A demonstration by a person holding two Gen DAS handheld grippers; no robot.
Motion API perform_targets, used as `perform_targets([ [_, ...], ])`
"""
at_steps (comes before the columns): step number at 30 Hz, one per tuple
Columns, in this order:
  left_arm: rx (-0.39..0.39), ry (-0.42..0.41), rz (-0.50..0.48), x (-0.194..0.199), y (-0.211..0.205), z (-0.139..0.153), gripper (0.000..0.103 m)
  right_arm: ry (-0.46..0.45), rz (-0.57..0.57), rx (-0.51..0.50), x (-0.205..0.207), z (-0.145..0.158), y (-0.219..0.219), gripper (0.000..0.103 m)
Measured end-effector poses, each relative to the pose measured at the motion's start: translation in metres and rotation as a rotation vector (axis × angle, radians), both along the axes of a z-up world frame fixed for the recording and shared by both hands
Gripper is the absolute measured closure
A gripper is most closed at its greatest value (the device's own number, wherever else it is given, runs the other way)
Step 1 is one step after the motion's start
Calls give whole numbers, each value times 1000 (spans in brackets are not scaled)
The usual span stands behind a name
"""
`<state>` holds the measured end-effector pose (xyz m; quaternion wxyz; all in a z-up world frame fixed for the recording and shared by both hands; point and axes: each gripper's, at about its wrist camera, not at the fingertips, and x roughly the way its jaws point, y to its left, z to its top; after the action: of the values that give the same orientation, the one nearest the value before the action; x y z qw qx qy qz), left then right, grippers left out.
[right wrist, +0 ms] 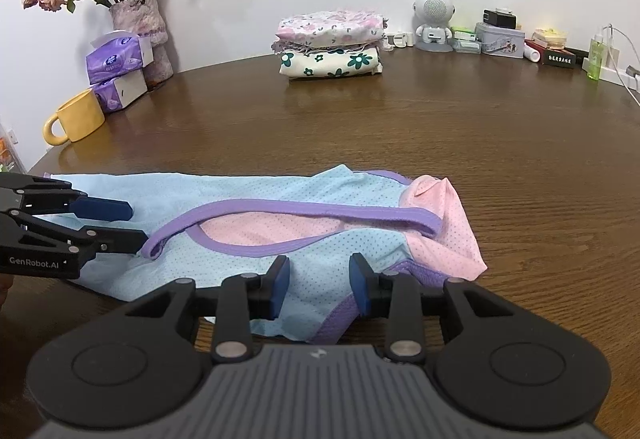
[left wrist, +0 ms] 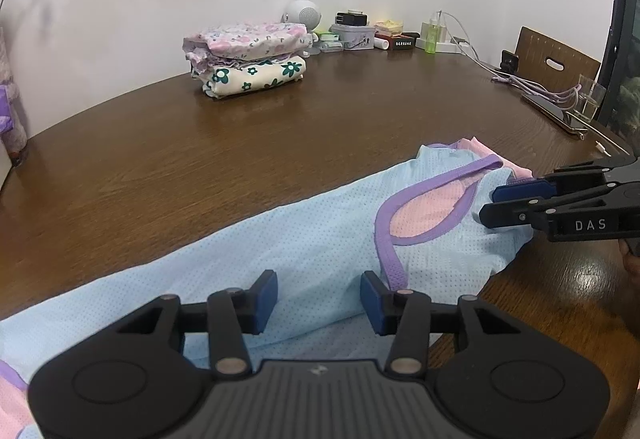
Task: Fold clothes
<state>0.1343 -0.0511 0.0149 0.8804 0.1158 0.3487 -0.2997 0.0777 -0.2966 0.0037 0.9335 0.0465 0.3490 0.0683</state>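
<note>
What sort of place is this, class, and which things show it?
Probably a home: a wooden table against a wall holds a vase of dried roses, tissue boxes and a stack of folded clothes.

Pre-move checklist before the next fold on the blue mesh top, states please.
1. Light blue mesh top with purple trim and pink panels lies flat on the brown wooden table: ok, though its pink end is bunched.
2. Left gripper open above the blue fabric, nothing pinched: ok.
3. Right gripper open over the near hem, nothing pinched: ok.
4. Bare table beyond the top for folding: ok.
5. Stack of folded floral clothes well away from the top: ok.
6. Far left end of the top fully on the table: cannot tell.
</note>
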Motion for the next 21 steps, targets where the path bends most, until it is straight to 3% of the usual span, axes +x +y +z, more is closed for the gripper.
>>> perform_targets([
  [7, -20, -44, 21, -6, -1, 8, 57, -27, 0, -37, -5, 2, 8, 67],
  [11, -46, -85, -21, -15, -9, 22, 56, -71, -16, -56, -12, 11, 7, 64],
  [15, -31, -72, -61, -14, -24, 17, 56, -100, -61, -128, -11, 12, 2, 64],
  [21, -11, -24, -69, -7, -36, 1, 56, -70, -70, -102, -4, 2, -11, 65],
])
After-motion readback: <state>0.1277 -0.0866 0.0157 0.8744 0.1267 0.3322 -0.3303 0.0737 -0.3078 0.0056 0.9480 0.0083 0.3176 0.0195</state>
